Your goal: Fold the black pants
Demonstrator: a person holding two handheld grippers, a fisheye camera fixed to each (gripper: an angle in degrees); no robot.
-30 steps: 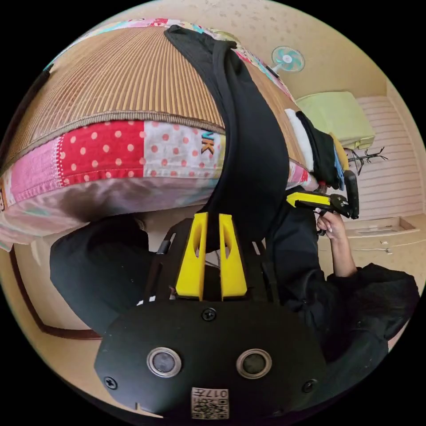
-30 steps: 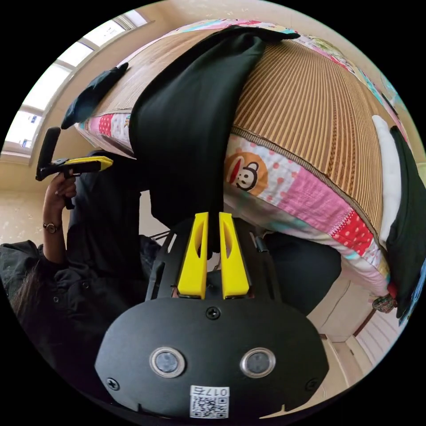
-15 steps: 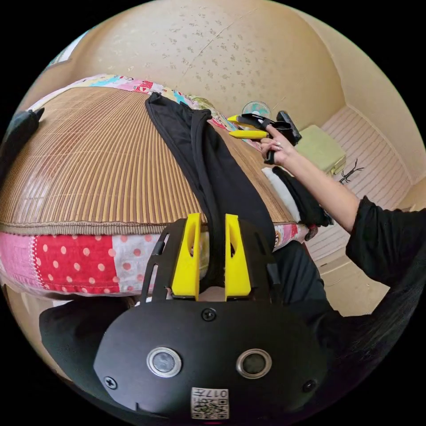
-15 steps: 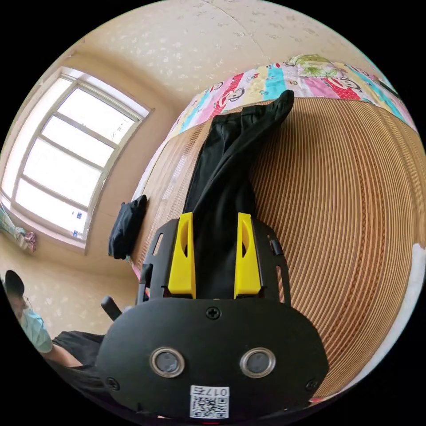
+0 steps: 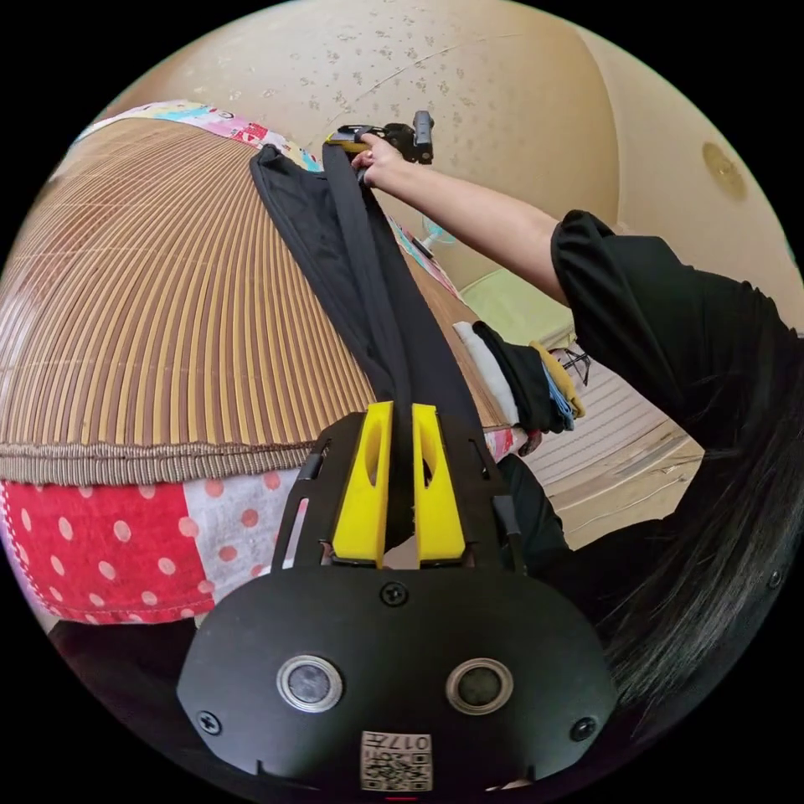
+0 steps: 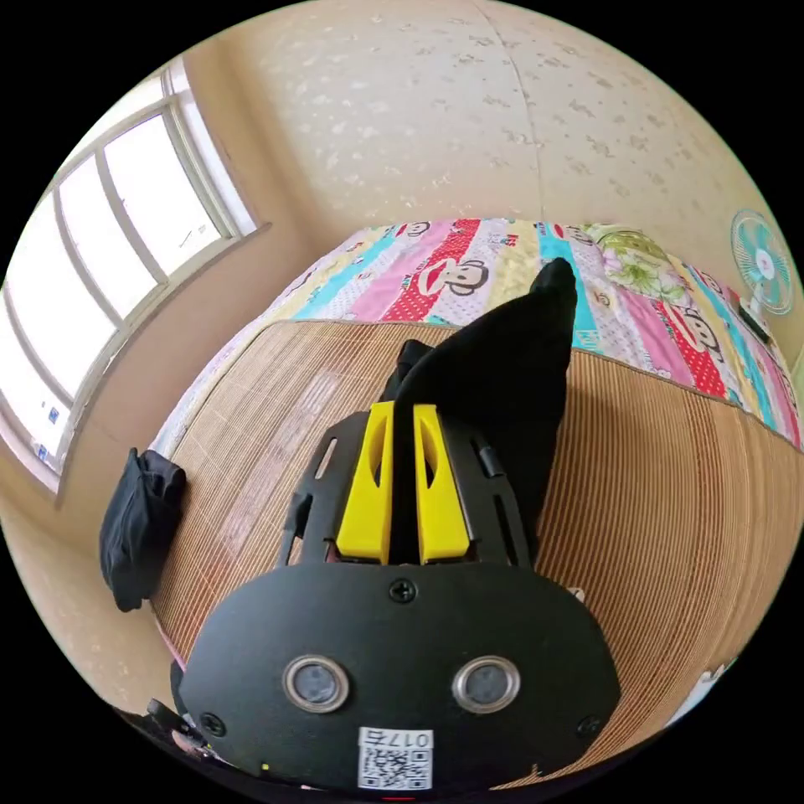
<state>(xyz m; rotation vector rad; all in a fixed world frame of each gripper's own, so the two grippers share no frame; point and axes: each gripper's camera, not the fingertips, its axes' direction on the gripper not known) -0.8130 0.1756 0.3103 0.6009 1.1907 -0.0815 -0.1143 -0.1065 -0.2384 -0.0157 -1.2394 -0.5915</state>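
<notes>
The black pants (image 5: 377,285) lie as a long narrow strip across the bamboo mat (image 5: 167,318), running from the bed's near edge to its far side. At the near edge my left gripper (image 5: 402,410) is shut on one end of them. A person's hand holds my right gripper (image 5: 347,138) at the far end of the strip. In the right gripper view, my right gripper (image 6: 402,410) is shut on black pants (image 6: 519,360) fabric, which rises in a peak just beyond the jaws.
A patchwork quilt (image 5: 109,544) covers the bed under the mat. Folded clothes (image 5: 519,377) are stacked at the bed's right edge. A dark bundle (image 6: 138,528) lies at the mat's left edge. A fan (image 6: 762,264) and a window (image 6: 109,251) stand beyond.
My right gripper went from the near bed edge along the pants to their far end, opening on the way and closing there. My left gripper loosened briefly, then closed again.
</notes>
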